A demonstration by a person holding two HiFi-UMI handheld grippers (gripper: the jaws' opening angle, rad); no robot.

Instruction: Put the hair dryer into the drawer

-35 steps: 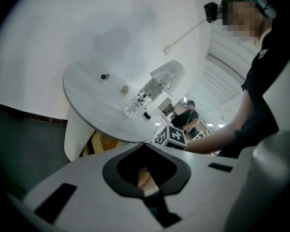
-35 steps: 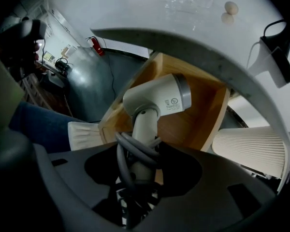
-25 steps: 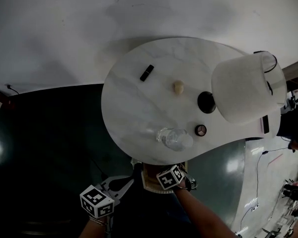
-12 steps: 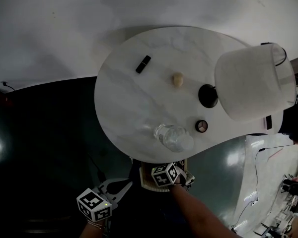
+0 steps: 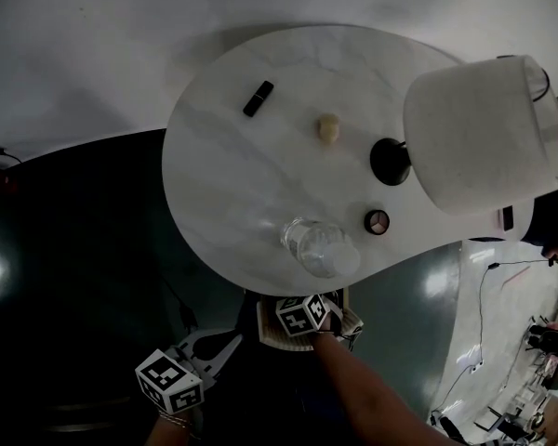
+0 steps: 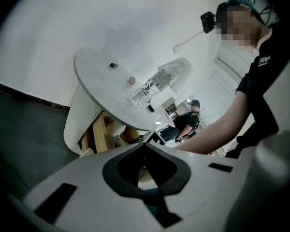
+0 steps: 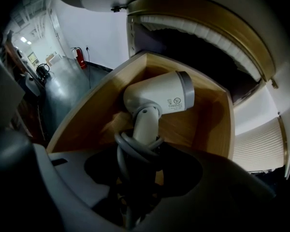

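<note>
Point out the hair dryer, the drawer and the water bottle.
hair dryer (image 7: 157, 98): right gripper view, white body.
drawer (image 7: 84, 117): right gripper view, wooden side wall.
water bottle (image 5: 321, 249): head view, clear body.

White marble-patterned table (image 5: 232, 184) with a rounded outline. Near the far edge lie a small black oblong object (image 5: 258, 98) and a small beige object (image 5: 328, 128). At the right end stands a lamp, its black round base (image 5: 390, 162) under a white shade (image 5: 484, 133). Just beside the base is a small round item (image 5: 377, 222). A clear bottle (image 5: 318, 247) lies at the near edge. An open wooden drawer (image 7: 84, 117) projects below that edge.
</note>
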